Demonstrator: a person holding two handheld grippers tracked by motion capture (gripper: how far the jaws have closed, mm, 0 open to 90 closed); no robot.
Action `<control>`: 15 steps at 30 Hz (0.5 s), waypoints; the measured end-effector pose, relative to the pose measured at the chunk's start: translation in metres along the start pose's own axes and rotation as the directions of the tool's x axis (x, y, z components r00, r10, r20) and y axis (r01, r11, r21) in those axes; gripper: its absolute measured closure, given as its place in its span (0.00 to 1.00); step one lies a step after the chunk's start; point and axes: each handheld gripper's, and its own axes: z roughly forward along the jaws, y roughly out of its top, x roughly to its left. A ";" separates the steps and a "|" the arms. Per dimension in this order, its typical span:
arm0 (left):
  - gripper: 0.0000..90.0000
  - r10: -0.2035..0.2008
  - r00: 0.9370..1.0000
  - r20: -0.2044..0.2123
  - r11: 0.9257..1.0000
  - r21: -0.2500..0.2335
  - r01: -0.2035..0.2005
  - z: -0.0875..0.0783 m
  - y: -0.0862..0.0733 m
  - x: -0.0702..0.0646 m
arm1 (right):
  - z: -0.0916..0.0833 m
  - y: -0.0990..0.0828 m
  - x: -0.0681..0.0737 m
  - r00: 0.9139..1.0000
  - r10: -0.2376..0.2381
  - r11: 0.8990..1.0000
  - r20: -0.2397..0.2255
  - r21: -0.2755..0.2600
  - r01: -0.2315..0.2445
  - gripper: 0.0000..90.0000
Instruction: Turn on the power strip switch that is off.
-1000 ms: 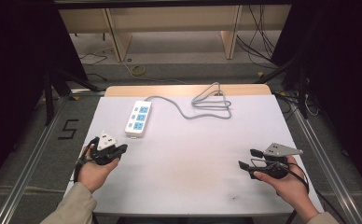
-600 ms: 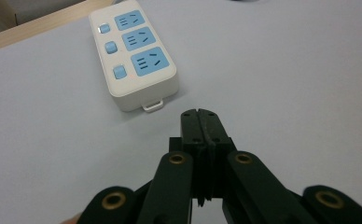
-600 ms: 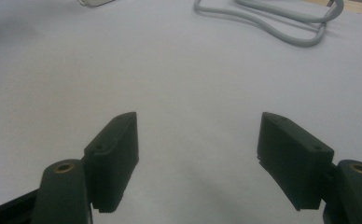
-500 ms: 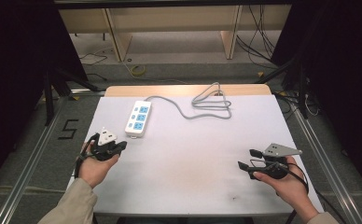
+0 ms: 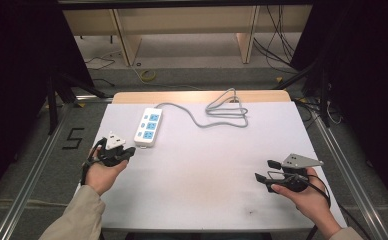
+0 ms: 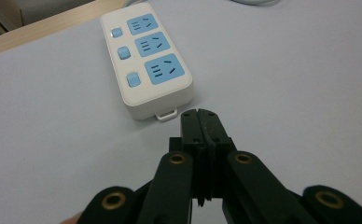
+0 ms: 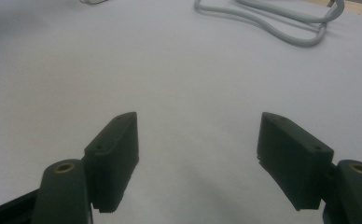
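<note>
Nearest, the right gripper point(image 5: 268, 171) is held low at the near right of the counter point(image 5: 217, 165), fingers point(image 7: 116, 149) spread wide and empty. At the near left, the left gripper point(image 5: 127, 152) is clenched on nothing, aimed at the power strip point(image 5: 149, 126) just beyond it. Probably a switch gets pressed next, so the closed tips should be brought straight down on one button. The cable point(image 5: 224, 112) is looped far back.
</note>
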 end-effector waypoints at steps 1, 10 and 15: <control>1.00 0.000 1.000 0.000 1.000 0.001 0.000 0.000 0.000 0.001 | 0.000 0.000 0.000 1.000 0.000 1.000 0.000 0.001 0.000 0.33; 1.00 -0.004 1.000 -0.013 1.000 0.005 0.004 0.007 0.006 0.006 | 0.001 0.000 0.000 1.000 -0.002 1.000 -0.007 0.003 0.002 0.33; 1.00 -0.002 1.000 -0.015 1.000 0.009 0.002 0.013 0.010 0.007 | 0.002 0.000 0.000 1.000 0.002 1.000 -0.005 0.009 -0.002 0.33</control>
